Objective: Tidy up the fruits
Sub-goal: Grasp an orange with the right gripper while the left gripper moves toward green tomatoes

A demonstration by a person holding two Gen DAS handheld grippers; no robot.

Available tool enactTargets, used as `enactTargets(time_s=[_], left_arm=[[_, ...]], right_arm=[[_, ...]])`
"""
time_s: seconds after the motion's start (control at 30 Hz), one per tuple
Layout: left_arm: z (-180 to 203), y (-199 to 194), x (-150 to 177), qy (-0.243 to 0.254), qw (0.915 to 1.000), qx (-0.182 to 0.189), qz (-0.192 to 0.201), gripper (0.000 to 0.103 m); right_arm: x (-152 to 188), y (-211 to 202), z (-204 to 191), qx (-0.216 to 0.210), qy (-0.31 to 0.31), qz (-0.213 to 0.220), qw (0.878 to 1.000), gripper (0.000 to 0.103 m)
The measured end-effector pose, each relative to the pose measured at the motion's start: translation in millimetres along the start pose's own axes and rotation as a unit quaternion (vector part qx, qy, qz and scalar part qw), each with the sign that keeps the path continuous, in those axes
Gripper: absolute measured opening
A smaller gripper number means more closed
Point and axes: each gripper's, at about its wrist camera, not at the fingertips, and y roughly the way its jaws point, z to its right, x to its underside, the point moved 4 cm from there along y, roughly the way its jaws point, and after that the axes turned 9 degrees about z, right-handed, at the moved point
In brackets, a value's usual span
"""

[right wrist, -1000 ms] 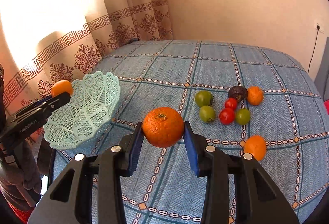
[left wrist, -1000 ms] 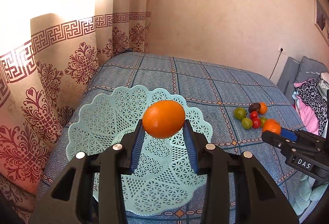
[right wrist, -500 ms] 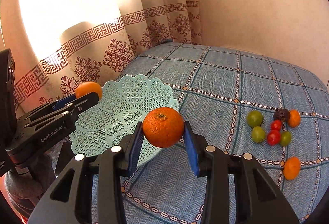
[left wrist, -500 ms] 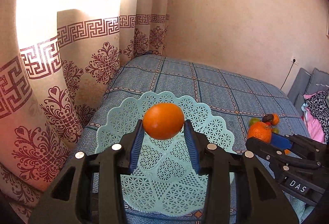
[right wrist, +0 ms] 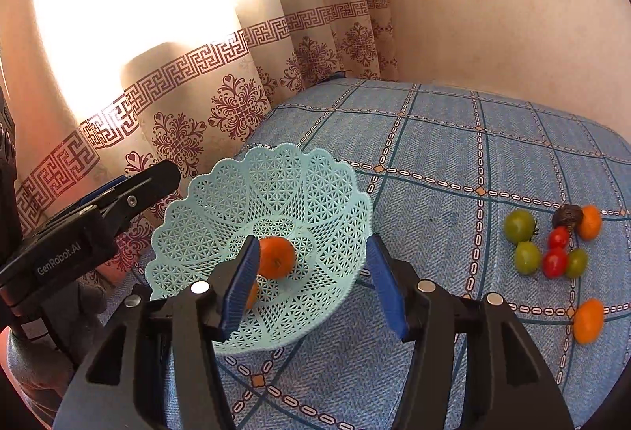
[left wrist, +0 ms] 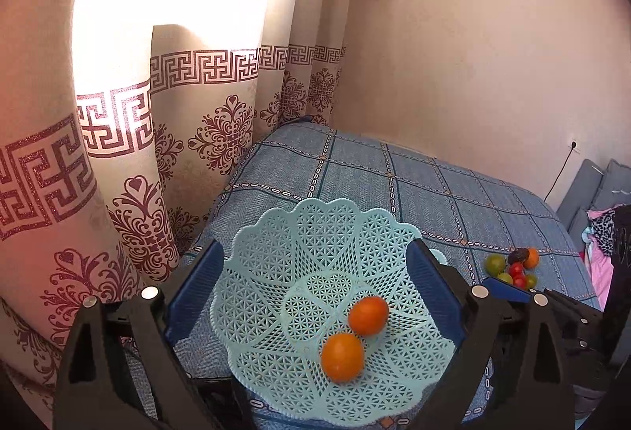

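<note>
Both grippers, left (left wrist: 315,288) and right (right wrist: 311,280), gape empty over the basket (right wrist: 335,170); the loose fruit (right wrist: 552,244) lies at three o'clock, nearer the right.

2nd orange (right wrist: 252,295) mostly hidden behind right gripper's finger (right wrist: 240,282) (blue pad).

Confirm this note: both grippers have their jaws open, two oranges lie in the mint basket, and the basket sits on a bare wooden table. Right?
One detail is off. The mint basket sits on a blue checked cloth, not bare wood; the right wrist view shows it. The rest stands: the left gripper and right gripper have open jaws, and two oranges lie in the basket.
</note>
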Motion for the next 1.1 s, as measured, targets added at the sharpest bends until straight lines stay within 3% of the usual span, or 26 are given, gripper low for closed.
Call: enactTargets(time_s=[0.5, 0.73, 1.1], left_arm=[[18.9, 2.8, 11.1, 0.001, 0.9997, 0.022, -0.011, 0.100], [36.3, 2.3, 14.5, 0.016, 0.9991, 0.035, -0.018, 0.100], [81.8, -0.4, 30.3, 0.053, 0.9953, 0.074, -0.034, 0.100]], right_arm=[[3.1, -15.1, 39.6, 0.050, 0.024, 0.022, 0.998, 0.060], [12.2, -27.0, 71.4, 0.087, 0.034, 0.021, 0.995, 0.066], [38.3, -54.7, 135.6, 0.155, 0.049, 0.011, 0.987, 0.067]])
